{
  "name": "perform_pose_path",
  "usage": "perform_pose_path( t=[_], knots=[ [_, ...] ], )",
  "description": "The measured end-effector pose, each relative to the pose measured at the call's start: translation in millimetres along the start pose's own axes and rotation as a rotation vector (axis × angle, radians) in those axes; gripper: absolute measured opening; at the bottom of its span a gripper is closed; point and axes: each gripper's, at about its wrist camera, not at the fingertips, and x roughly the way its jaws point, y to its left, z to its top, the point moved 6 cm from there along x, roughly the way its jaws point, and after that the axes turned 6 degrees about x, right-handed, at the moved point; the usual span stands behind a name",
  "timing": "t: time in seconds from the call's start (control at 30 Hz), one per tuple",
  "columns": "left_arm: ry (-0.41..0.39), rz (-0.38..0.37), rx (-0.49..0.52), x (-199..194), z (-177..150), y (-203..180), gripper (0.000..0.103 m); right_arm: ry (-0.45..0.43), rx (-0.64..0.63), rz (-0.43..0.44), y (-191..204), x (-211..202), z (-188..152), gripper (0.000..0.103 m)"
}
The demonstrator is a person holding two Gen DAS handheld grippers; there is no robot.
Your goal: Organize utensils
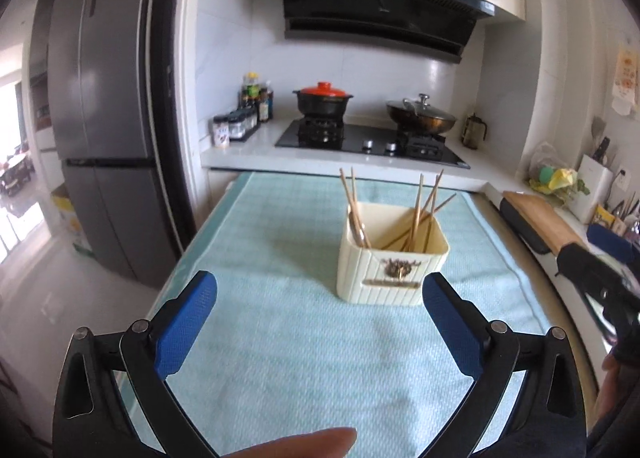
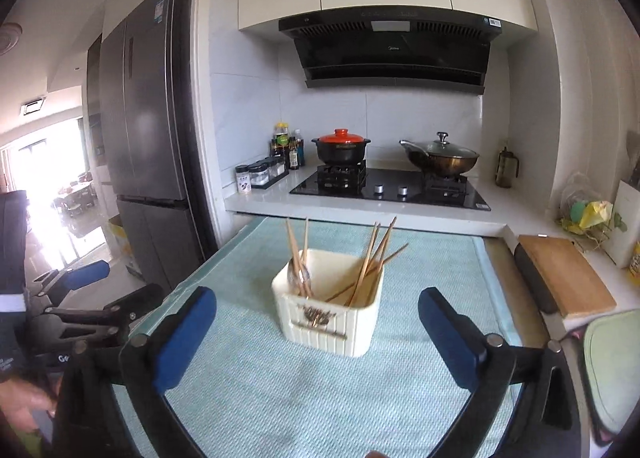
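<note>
A cream ribbed utensil holder (image 1: 390,264) stands on the light blue cloth (image 1: 280,338); it also shows in the right wrist view (image 2: 330,312). Several wooden chopsticks (image 1: 422,210) lean inside it, along with a metal spoon (image 1: 358,228). The chopsticks (image 2: 370,260) and spoon (image 2: 300,276) show in the right wrist view too. My left gripper (image 1: 320,294) is open and empty, just short of the holder. My right gripper (image 2: 316,310) is open and empty, with the holder between its spread fingers, a little beyond the tips.
A counter behind holds a gas hob (image 1: 372,136), a red-lidded pot (image 1: 323,98), a lidded wok (image 1: 420,114) and spice jars (image 1: 240,124). A grey fridge (image 1: 108,118) stands left. A wooden board (image 2: 564,274) lies right. The other gripper (image 2: 84,298) shows at left.
</note>
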Motion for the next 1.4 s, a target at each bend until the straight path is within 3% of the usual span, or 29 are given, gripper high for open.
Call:
perform_pose_path(
  t=[0.17,0.33,0.67,1.4],
  knots=[
    [0.033,-0.005,0.042,-27.4,-20.9,-4.1,0.102,0.049,-0.011,-0.081,15.2,-31.0,-32.6,0.103],
    [0.025,-0.003,0.081,-51.1,-26.4,-11.9,0.103,0.031,-0.011,-0.131,19.9,-61.0,-36.4,0.103],
    [0.026,0.039,0.079,-64.5,-23.6,-18.0,0.103,0.021,-0.01,-0.112,27.6,-78.0,-34.1,0.103],
    [0.044,0.044,0.092,-67.2,-22.1,-19.3,0.103,0.025,-0.014,-0.107,33.5,-84.9,-36.8,0.103]
  ],
)
